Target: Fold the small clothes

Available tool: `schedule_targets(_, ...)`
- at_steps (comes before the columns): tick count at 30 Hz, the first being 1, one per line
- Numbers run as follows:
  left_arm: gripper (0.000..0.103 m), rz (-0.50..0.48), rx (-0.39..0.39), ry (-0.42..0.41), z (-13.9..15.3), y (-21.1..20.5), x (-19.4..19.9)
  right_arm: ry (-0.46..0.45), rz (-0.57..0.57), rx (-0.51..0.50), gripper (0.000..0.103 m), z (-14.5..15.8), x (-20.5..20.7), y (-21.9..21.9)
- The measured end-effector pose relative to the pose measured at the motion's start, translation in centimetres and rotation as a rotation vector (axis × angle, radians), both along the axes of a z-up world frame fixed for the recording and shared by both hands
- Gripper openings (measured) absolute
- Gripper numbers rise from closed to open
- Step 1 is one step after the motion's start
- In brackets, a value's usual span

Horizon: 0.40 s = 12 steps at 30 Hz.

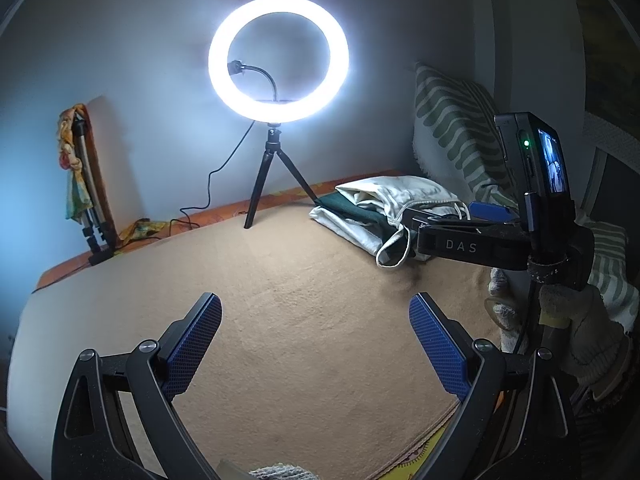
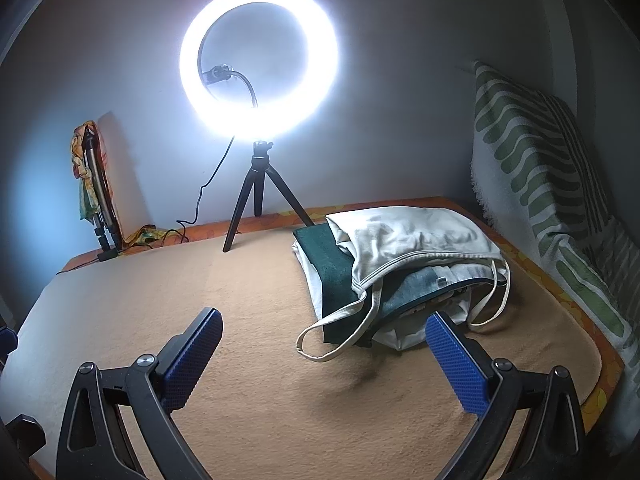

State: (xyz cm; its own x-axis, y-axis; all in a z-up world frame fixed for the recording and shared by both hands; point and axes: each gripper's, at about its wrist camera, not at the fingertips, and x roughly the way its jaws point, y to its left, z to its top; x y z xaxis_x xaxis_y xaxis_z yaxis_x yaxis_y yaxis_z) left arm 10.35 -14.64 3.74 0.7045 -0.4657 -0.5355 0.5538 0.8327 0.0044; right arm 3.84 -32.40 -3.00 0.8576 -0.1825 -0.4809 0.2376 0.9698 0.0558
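Note:
A small pile of clothes (image 2: pixel 400 264) lies on the tan blanket (image 2: pixel 260 320) at the back right: a cream strappy top (image 2: pixel 416 236) on top, a dark green cloth (image 2: pixel 336 272) and white pieces under it. The pile also shows in the left wrist view (image 1: pixel 384 208). My right gripper (image 2: pixel 324 328) is open and empty, its right finger just in front of the pile. In the left wrist view the right gripper's body (image 1: pixel 480 244) reaches toward the pile. My left gripper (image 1: pixel 316 316) is open and empty over bare blanket (image 1: pixel 300 300).
A lit ring light on a black tripod (image 2: pixel 260 184) stands at the back centre, its cable trailing left. A folded tripod with a colourful scarf (image 2: pixel 96 184) leans on the wall at left. A green-striped cushion (image 2: pixel 552 168) stands at right.

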Motion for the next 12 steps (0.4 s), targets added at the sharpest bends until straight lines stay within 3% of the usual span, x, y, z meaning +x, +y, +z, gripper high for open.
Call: schedule_targets(12,0.095,-0.002,0.001,-0.028,0.07,0.05,-0.45,-0.001,0.009,0.0,0.103,0.01,0.2,0.35)
